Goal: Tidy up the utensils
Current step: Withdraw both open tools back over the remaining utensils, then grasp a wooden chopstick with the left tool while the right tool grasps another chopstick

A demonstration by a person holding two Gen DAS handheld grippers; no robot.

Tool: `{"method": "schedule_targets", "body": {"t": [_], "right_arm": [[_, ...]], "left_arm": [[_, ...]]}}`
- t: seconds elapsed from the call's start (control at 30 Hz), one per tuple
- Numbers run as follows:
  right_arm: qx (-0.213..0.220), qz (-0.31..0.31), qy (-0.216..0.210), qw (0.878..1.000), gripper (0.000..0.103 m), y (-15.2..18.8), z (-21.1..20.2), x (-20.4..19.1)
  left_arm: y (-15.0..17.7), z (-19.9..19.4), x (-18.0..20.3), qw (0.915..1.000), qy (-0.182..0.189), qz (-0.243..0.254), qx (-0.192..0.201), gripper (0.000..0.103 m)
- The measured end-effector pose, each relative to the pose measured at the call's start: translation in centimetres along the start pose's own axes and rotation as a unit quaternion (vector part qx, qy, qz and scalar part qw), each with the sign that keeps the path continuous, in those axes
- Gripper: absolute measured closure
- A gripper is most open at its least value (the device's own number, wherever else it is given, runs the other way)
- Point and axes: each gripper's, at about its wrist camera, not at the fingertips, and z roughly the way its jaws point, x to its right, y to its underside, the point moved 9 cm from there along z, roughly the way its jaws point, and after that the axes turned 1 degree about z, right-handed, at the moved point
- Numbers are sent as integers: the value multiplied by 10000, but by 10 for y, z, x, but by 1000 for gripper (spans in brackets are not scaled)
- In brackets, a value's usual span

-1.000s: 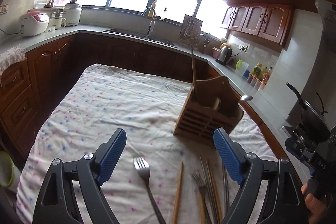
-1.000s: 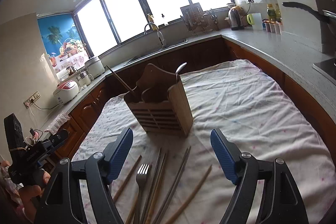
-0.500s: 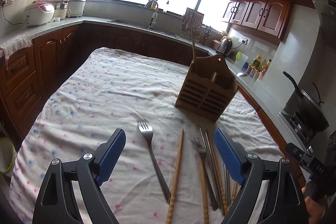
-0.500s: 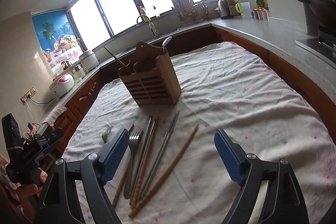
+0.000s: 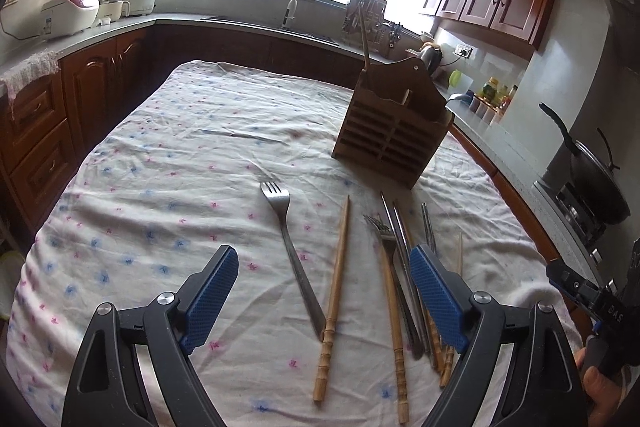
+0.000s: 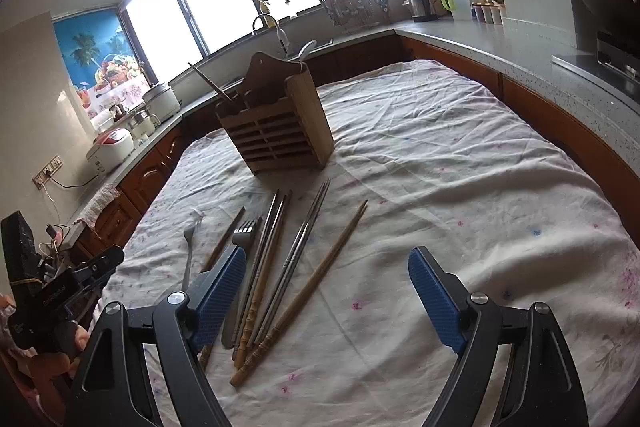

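Both tools hang above the near end of a desk [image 5: 168,155] covered with a white cloth [image 6: 460,163] dotted pink and blue. The left hand-held gripper [image 5: 324,277] has its blue pads spread wide, with nothing pressed between them; under the gap lie a steel fork [image 5: 289,247], tines pointing far, and just right of it a wooden chopstick [image 5: 337,287] whose near end touches the fork's handle. The right hand-held gripper [image 6: 326,281] is likewise spread apart and empty, its jaws having just widened a little.

In the right wrist view a loose bundle of utensils lies beneath and left of that gap: a pair of metal chopsticks [image 6: 306,239], a single wooden chopstick [image 6: 316,279] at the right edge, a second fork [image 6: 244,231] and more sticks, partly hidden by the left pad. Farther off stands a slatted wooden utensil holder [image 6: 280,131], upright, with 1 stick [image 6: 208,83] and a spoon [image 6: 306,49] poking from its top. Counters and cabinets ring the desk.
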Motion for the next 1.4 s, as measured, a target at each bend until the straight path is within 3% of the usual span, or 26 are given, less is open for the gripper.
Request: {"method": "schedule_targets", "body": {"t": [0.53, 0.63, 0.8, 0.97, 1.17, 1.3, 1.4], "right_arm": [[-356, 50, 168, 9992, 19, 0, 42, 4], [-564, 58, 220, 9981, 39, -1, 58, 5], [-955, 94, 372, 9947, 61, 2, 90, 10], [-1219, 21, 545, 9910, 70, 6, 114, 15], [-1346, -359, 664, 9880, 92, -3, 131, 13], [-1409, -858, 648, 9842, 95, -9, 143, 6], [-1468, -1209, 511, 9804, 96, -12, 154, -2]], "left_arm": [[-8, 35, -8, 9991, -266, 104, -317, 15], [-12, 47, -5, 9984, -295, 207, -426, 15], [-20, 77, 8, 9952, -266, 602, -729, 23], [-26, 116, 14, 9886, -274, 887, -1182, 51], [-34, 157, 20, 9820, -244, 1097, -1516, 59], [-30, 181, 30, 9760, -199, 1303, -1733, 62], [-19, 197, 33, 9696, -250, 1425, -1972, 72]]}}
